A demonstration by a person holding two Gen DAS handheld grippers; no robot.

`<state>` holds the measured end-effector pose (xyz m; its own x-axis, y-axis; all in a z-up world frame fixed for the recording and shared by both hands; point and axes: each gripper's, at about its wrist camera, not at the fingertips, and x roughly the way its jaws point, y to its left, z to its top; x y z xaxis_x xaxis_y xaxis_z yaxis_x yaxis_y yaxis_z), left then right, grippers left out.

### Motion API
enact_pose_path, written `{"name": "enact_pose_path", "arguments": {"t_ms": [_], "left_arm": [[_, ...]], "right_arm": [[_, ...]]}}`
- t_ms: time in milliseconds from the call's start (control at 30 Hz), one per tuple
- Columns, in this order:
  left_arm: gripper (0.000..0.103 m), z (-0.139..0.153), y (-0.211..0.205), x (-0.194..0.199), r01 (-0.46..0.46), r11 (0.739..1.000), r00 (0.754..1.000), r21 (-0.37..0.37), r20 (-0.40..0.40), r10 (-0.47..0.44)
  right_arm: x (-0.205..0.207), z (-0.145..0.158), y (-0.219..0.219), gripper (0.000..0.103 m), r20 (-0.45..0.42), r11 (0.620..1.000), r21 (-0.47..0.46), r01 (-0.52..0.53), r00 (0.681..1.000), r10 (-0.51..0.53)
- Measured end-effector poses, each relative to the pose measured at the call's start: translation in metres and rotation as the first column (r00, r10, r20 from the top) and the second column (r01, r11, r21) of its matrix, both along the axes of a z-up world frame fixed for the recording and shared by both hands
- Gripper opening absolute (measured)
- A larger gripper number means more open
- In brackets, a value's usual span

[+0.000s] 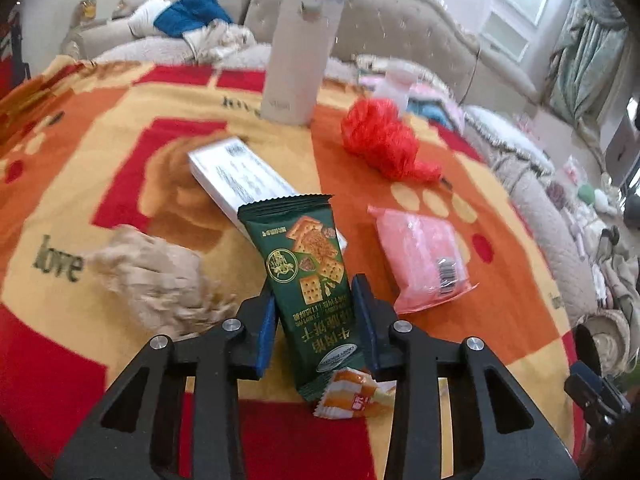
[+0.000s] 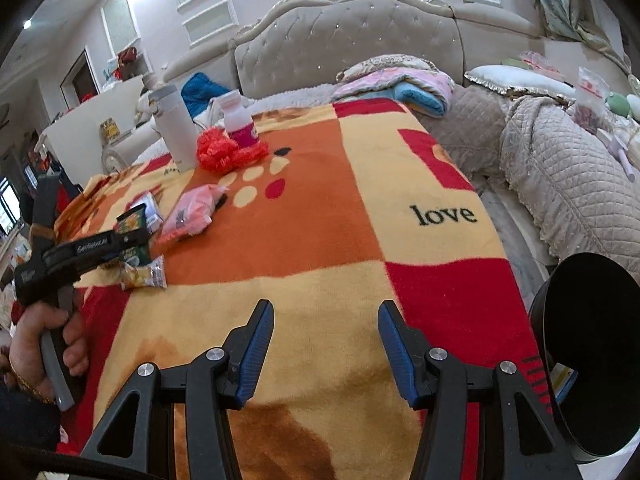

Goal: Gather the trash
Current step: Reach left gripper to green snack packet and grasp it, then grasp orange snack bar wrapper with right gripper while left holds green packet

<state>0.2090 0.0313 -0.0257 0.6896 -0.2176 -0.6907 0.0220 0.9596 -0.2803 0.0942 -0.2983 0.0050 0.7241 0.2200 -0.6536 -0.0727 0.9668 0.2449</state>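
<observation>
The left gripper (image 1: 314, 312) jaws pinch the green cracker pack (image 1: 306, 268). Past them lie the brown paper ball (image 1: 152, 276), pink pack (image 1: 424, 258) and red net (image 1: 380, 140), not collected. The right gripper (image 2: 326, 344) jaws are spread, holding nothing, beside the black bin (image 2: 592, 344).

I see a fuzzy fleece blanket (image 1: 120, 152) in orange, red and yellow. On it lie a glossy dark green foil cracker packet (image 1: 308, 280), a shiny pink plastic pouch (image 1: 420, 256), crumpled matt brown paper (image 1: 156, 280) and rough red plastic mesh (image 1: 380, 140).
</observation>
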Motion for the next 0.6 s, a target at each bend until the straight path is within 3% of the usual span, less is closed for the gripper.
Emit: {"name": "enact_pose_path", "arguments": {"t_ms": [100,233,367,533,600], "left_arm": [[0.030,0.017,0.017,-0.020,0.001,0.999,0.999,-0.052,0.048,0.002],[0.030,0.026,0.033,-0.049,0.033,0.998,0.997,-0.055,0.073,-0.029],[0.030,0.016,0.039,-0.069,0.053,0.998,0.995,0.043,0.083,-0.056],[0.030,-0.008,0.051,-0.079,0.082,0.997,0.996,0.007,0.030,-0.082],[0.030,-0.005,0.051,-0.084,0.098,0.995,0.994,-0.004,0.056,-0.098]], "right_arm": [[0.000,0.006,0.009,0.052,0.037,0.999,0.040,-0.033,0.999,0.032],[0.004,0.011,0.038,0.052,0.067,0.991,0.053,-0.121,0.991,0.118],[0.012,0.011,0.073,0.052,0.075,0.981,0.038,-0.191,0.979,0.188],[0.024,0.004,0.111,0.052,0.058,0.965,0.049,-0.256,0.966,0.253],[0.032,0.002,0.128,0.052,0.044,0.939,0.089,-0.331,0.943,0.328]]}}
